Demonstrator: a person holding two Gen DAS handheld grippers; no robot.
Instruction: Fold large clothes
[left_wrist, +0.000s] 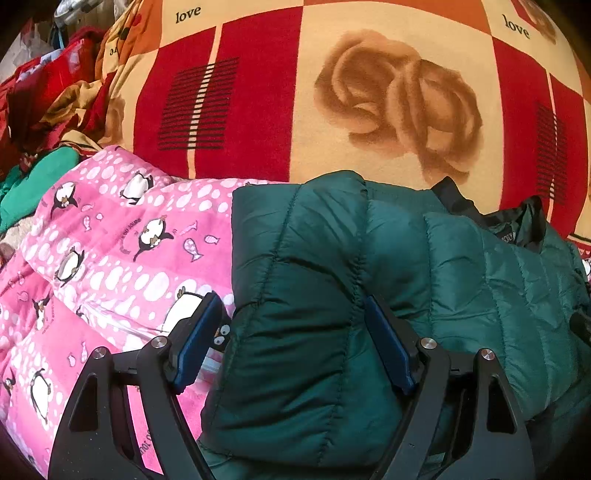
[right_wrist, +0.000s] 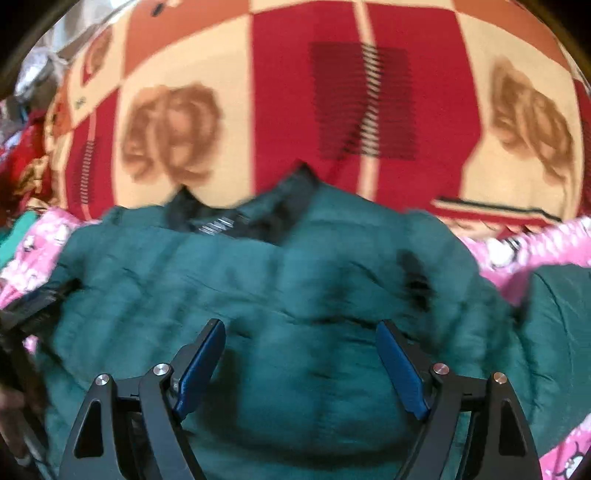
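Spread across the whole background: a large fleece blanket (left_wrist: 258, 92) in red, cream and orange squares, printed with brown roses, black bar patterns and the word "love".

On top of it, toward the near side: a pink quilted cover (left_wrist: 110, 251) with white spots, penguins and small fish, showing left of the jacket in the left wrist view and at both edges in the right wrist view.

Lying over that pink cover: a dark green quilted puffer jacket (left_wrist: 332, 266), shiny fabric, stitched into puffy panels, with a black inner collar (left_wrist: 517, 221) and a label there too small to read. Already doubled over at its left side into a thick rounded edge, standing proud of the pink cover. From the right wrist view, blurred: the same jacket (right_wrist: 295, 295) filling the middle, black collar at its far edge, pointing toward the blanket.

At far left: a heap of crumpled red and gold cloth (left_wrist: 48, 85), with a plain green garment (left_wrist: 33, 184) just beside the pink cover.

Left tool (left_wrist: 291, 332): angled down over the folded left edge of the jacket, blue pads spread wide; one pad over the pink cover beside the jacket's edge, the other against or just above the green fabric. No pinch on the cloth visible.

Right tool (right_wrist: 299, 358): angled down over the middle of the jacket, blue pads wide apart, green fabric between and beneath them, nothing pinched. Contact with the fabric not clear through the blur.
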